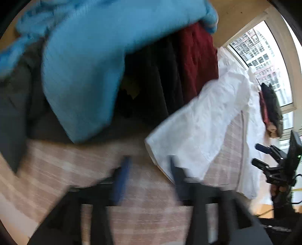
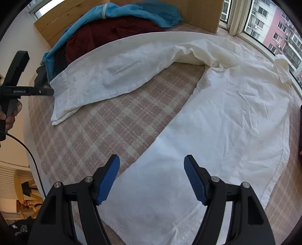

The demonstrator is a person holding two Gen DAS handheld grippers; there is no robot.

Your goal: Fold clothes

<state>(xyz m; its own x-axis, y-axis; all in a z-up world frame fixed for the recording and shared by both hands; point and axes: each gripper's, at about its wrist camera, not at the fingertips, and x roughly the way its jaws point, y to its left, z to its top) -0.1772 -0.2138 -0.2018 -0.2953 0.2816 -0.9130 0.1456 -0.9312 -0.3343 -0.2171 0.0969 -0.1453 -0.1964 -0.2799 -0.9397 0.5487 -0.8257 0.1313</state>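
A white long-sleeved shirt (image 2: pixel 226 122) lies spread on a pink plaid bed cover (image 2: pixel 98 132), one sleeve (image 2: pixel 113 75) stretched out to the left. My right gripper (image 2: pixel 152 169) hovers open over the shirt's lower edge with nothing between its blue pads (image 2: pixel 108 181). In the blurred left wrist view, my left gripper (image 1: pixel 150 169) stands open over the plaid cover at the sleeve's cuff (image 1: pixel 169 147). Its right finger overlaps the cuff's edge and nothing is pinched. From the right wrist view the left gripper (image 2: pixel 48 92) is side-on at the cuff.
A heap of clothes sits at the head of the bed: a blue garment (image 1: pixel 85 66), a dark red one (image 2: pixel 113 32) and darker pieces. A wooden headboard (image 2: pixel 62 17) and windows (image 2: pixel 273 24) stand behind. A small stack of dark folded clothes (image 1: pixel 271 109) lies by the window.
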